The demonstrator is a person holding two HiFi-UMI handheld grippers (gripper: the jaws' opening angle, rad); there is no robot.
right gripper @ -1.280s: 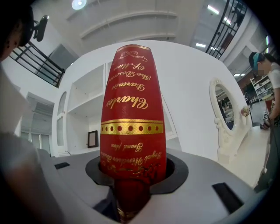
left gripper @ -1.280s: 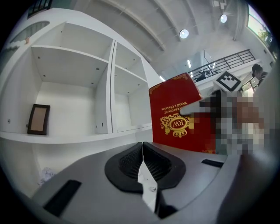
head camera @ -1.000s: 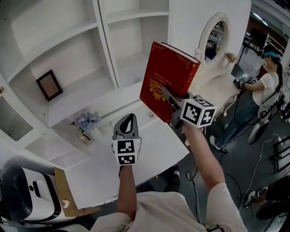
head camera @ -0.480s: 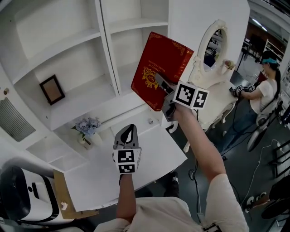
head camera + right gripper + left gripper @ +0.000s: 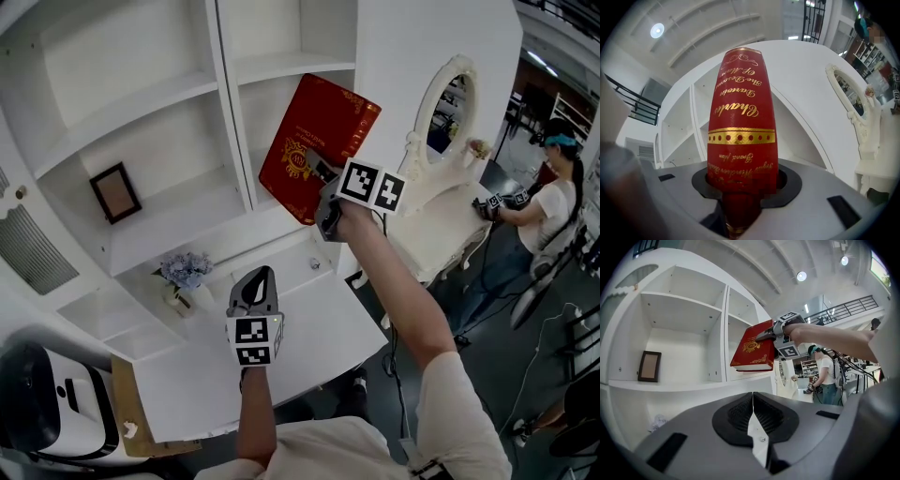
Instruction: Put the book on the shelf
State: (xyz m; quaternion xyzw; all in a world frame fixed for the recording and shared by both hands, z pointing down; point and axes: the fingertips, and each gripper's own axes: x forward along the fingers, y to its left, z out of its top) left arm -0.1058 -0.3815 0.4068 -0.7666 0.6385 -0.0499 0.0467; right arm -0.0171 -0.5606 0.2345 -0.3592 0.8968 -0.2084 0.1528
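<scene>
A: Right tongs (image 5: 740,187), what do we log?
B: Clamped on the red book (image 5: 317,131), gripping both covers at the spine. The book is held up, tilted, in front of the shelf (image 5: 228,141) at its right bay, clear of the boards.
A: Left tongs (image 5: 752,416)?
B: Pressed together with nothing in them, low in front of the shelf, over the white table (image 5: 319,328).
A: Anything else we mark?
B: A picture frame (image 5: 115,192) in the shelf's left bay, and flowers (image 5: 183,270) on the ledge below it.
</scene>
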